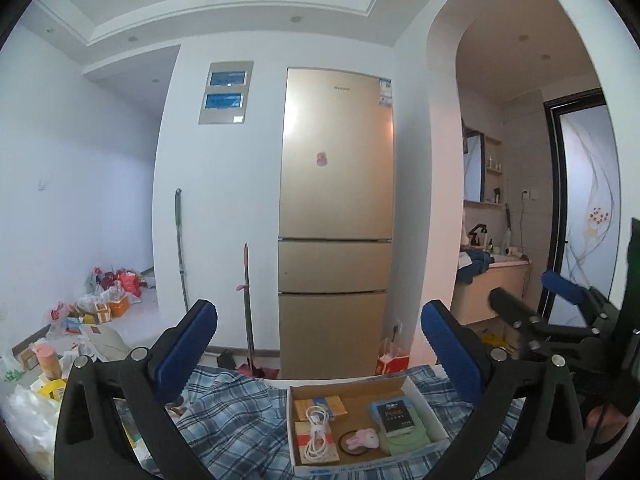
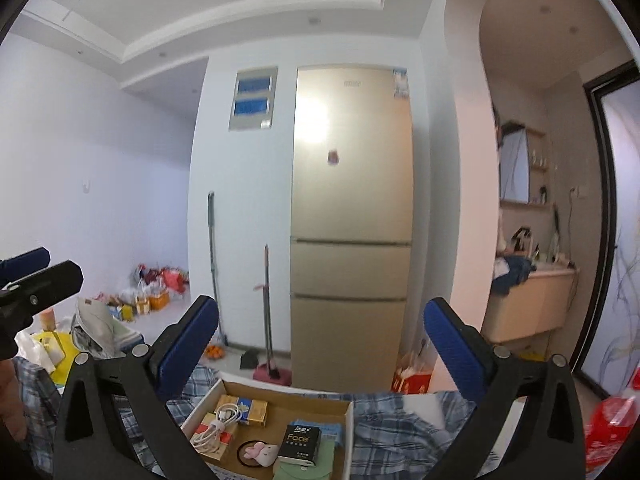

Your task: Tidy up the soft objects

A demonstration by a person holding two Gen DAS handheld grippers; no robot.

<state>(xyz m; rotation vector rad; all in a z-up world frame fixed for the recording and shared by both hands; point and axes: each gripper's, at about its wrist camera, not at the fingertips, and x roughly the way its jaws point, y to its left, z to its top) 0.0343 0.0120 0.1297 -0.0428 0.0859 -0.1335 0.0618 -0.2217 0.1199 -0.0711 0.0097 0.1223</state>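
A shallow cardboard box (image 1: 416, 394) (image 2: 200, 406) lies on a blue plaid cloth (image 1: 236, 412) (image 2: 392, 420). In it are a coiled white cable (image 1: 317, 428) (image 2: 218, 426), yellow packets (image 1: 320, 405) (image 2: 252, 408), a pink bunny hair tie (image 1: 362, 438) (image 2: 262, 453), a dark tissue pack (image 1: 394, 418) (image 2: 302, 444) and a green folded cloth (image 1: 404, 442) (image 2: 316, 466). My left gripper (image 1: 319, 342) is open and empty above the box. My right gripper (image 2: 321, 344) is open and empty above it too, and shows at the right of the left wrist view (image 1: 532, 300).
A gold fridge (image 1: 334, 220) (image 2: 352, 220) stands ahead against the wall, with a mop (image 1: 180, 248) and broom (image 1: 249, 304) beside it. Bags and boxes (image 1: 104, 300) clutter the floor at left. A red bag (image 2: 610, 428) lies at right.
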